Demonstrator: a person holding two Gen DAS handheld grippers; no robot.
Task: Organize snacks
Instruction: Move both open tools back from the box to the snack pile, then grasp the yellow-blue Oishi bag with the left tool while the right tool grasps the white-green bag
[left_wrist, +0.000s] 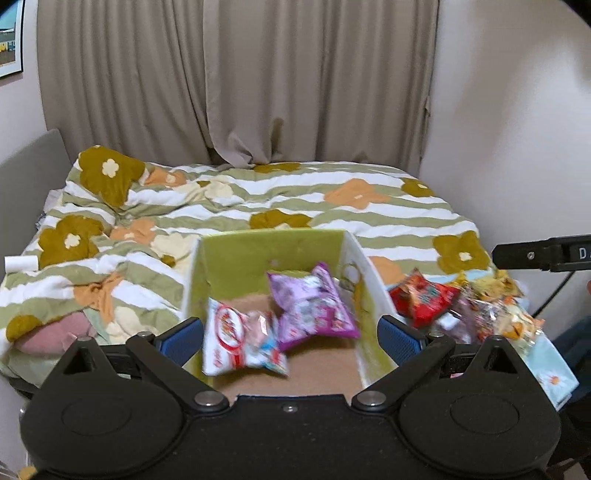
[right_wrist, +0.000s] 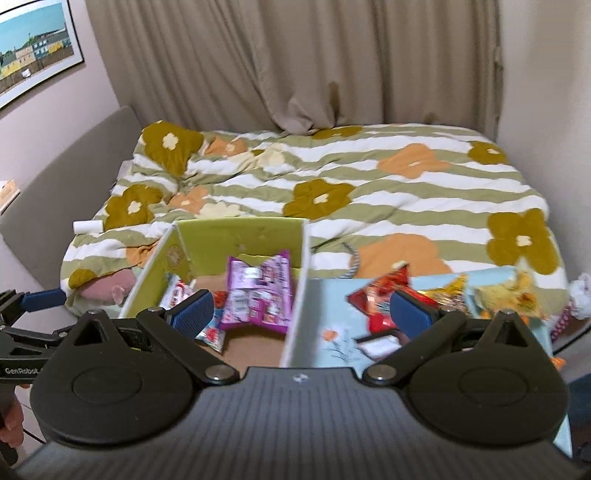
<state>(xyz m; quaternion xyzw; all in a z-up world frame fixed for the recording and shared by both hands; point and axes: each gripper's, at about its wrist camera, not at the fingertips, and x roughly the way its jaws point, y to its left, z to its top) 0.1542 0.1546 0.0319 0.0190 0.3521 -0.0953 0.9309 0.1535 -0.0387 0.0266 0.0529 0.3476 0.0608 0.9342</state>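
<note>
Two packets, the purple packet (left_wrist: 312, 306) and white packet (left_wrist: 240, 341), lie in your green box (left_wrist: 269, 251). Remaining snacks (left_wrist: 461, 306) wait at three o'clock. Your left gripper (left_wrist: 291, 334) and right gripper (right_wrist: 301, 312) stand released, empty.

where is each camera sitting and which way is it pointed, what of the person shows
Left wrist: sits on the left tongs, looking forward over the green box toward the bed and curtain; its own open blue-padded fingers show, and the right tongs' tip enters at right.
Right wrist: sits on the right tongs, further right, facing the same way, over the box wall and the loose snack pile; its open fingers show, and the left tongs and a hand at left.
Shared: box, purple packet, red packet, floral duvet.
</note>
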